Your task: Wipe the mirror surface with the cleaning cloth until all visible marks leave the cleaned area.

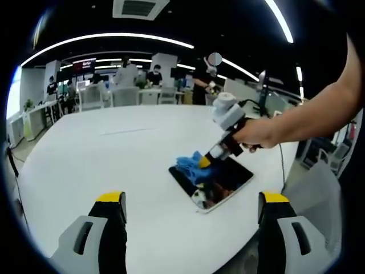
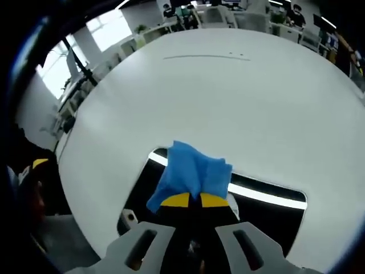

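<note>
A flat rectangular mirror point(image 1: 219, 185) lies on the white table point(image 1: 114, 154), reflecting dark ceiling and lights. A blue cleaning cloth point(image 1: 190, 166) rests on its far left corner. My right gripper point(image 1: 205, 162), held by a person's hand point(image 1: 256, 134), is shut on the cloth and presses it down onto the glass. In the right gripper view the cloth point(image 2: 191, 171) bunches just ahead of the closed yellow-tipped jaws of that right gripper point(image 2: 194, 200), over the mirror point(image 2: 268, 214). My left gripper point(image 1: 191, 200) hovers open, well short of the mirror, holding nothing.
The white table stretches wide around the mirror, its edge point(image 1: 296, 171) close on the right. Desks, chairs point(image 1: 91, 97) and several people point(image 1: 154, 74) stand in the office behind. A grey chair back point(image 1: 319, 194) sits at the right.
</note>
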`<state>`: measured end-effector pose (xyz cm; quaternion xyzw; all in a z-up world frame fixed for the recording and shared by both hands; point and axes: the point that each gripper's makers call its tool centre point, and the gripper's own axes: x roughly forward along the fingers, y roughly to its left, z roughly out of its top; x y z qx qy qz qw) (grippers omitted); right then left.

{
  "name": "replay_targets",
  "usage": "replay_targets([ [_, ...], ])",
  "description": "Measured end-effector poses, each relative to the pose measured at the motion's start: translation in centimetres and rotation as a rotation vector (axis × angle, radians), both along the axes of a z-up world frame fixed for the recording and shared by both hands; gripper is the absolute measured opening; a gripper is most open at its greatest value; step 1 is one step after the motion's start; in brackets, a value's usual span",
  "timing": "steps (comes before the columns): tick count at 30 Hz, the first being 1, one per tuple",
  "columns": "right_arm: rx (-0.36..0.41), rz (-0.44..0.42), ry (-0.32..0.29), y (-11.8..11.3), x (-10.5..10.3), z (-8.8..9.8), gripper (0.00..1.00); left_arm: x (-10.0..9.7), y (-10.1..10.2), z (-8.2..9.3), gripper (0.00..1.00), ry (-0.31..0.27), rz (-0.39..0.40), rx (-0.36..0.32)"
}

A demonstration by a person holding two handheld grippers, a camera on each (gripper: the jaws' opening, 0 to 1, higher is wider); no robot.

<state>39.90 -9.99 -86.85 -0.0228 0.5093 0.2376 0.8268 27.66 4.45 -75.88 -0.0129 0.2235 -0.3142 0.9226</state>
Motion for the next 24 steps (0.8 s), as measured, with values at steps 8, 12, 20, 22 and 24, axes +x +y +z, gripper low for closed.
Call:
replay_targets([
  [8,0.060,-0.036,0.027,0.2,-2.3,-0.1,0.00,0.0,-0.1,0.1,0.96,-0.003,-0.002,0.001],
  [12,0.070,-0.034,0.030,0.3,-3.4,-0.2,0.00,-0.1,-0.2,0.1,0.96,-0.004,-0.006,0.004],
  [20,0.088,-0.035,0.031,0.6,-5.4,-0.1,0.00,0.0,-0.1,0.2,0.95,-0.009,-0.005,0.004],
  [22,0.091,-0.033,0.030,0.6,-5.9,-0.1,0.00,0.0,-0.1,0.2,0.95,-0.010,-0.005,0.003],
  [24,0.094,-0.030,0.031,0.7,-6.5,-0.1,0.00,0.0,-0.1,0.1,0.95,-0.011,-0.006,0.004],
])
